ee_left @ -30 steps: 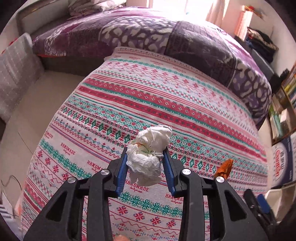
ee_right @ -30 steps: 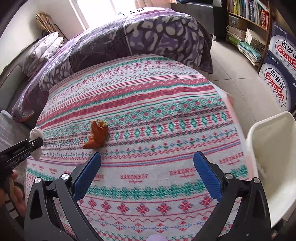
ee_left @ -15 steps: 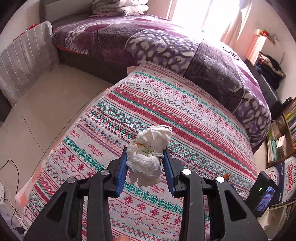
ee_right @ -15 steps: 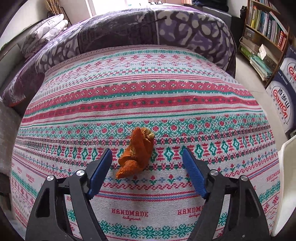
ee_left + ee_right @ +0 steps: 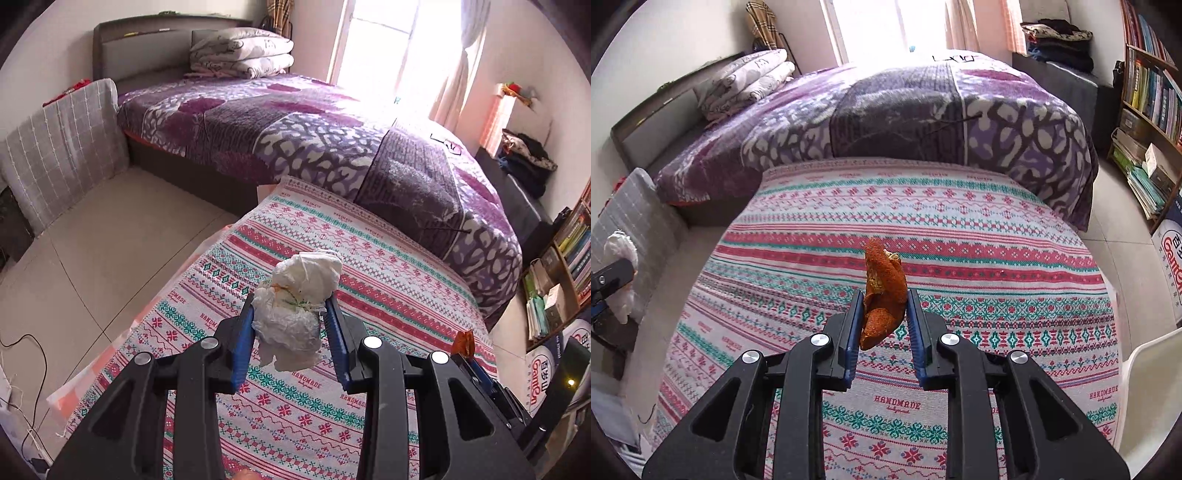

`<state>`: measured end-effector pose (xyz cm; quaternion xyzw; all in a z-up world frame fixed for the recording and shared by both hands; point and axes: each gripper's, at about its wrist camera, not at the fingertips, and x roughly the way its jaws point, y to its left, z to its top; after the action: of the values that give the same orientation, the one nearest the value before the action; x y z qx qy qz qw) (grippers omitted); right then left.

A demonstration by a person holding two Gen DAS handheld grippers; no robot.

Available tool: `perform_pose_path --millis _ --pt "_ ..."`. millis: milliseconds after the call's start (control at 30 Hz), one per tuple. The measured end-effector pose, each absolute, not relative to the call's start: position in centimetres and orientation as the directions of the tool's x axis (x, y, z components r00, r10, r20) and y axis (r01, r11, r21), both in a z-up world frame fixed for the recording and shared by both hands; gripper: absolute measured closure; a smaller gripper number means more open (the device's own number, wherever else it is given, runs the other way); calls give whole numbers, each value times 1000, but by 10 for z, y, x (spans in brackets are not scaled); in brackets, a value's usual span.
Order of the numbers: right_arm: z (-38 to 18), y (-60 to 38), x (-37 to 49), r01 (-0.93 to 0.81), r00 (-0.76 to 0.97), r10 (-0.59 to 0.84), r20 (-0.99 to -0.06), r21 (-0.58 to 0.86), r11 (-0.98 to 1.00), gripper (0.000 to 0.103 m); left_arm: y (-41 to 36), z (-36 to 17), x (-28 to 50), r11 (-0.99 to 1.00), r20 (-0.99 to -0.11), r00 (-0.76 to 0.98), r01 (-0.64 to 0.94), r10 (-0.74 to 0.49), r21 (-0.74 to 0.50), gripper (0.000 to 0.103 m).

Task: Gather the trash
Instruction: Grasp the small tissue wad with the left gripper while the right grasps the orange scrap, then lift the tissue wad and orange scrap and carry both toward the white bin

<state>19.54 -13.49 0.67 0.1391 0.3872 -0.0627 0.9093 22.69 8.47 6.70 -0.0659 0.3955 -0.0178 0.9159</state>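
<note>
My left gripper is shut on a crumpled white paper wad and holds it above the patterned table cloth. My right gripper is shut on an orange peel, lifted off the cloth. The peel also shows at the right in the left wrist view. The white wad and left gripper show at the far left in the right wrist view.
A bed with a purple blanket stands behind the table. A white bin rim is at the table's right edge. Bookshelves line the right wall. A grey cushion and tiled floor lie to the left.
My right gripper moved over the orange peel, shut on it and lifted it. My left gripper rose and drew back with the white wad.
</note>
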Motion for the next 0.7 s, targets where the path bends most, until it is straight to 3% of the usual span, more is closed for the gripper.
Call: perform_pose_path --millis 300,700 --pt "47 -145 145 211 750 -23 -661 206 956 81 67 97 185 991 -650 753 21 -101 -129 67" --pt "57 -190 81 259 759 -43 -650 241 936 81 38 91 142 987 -660 736 73 -152 -146 67"
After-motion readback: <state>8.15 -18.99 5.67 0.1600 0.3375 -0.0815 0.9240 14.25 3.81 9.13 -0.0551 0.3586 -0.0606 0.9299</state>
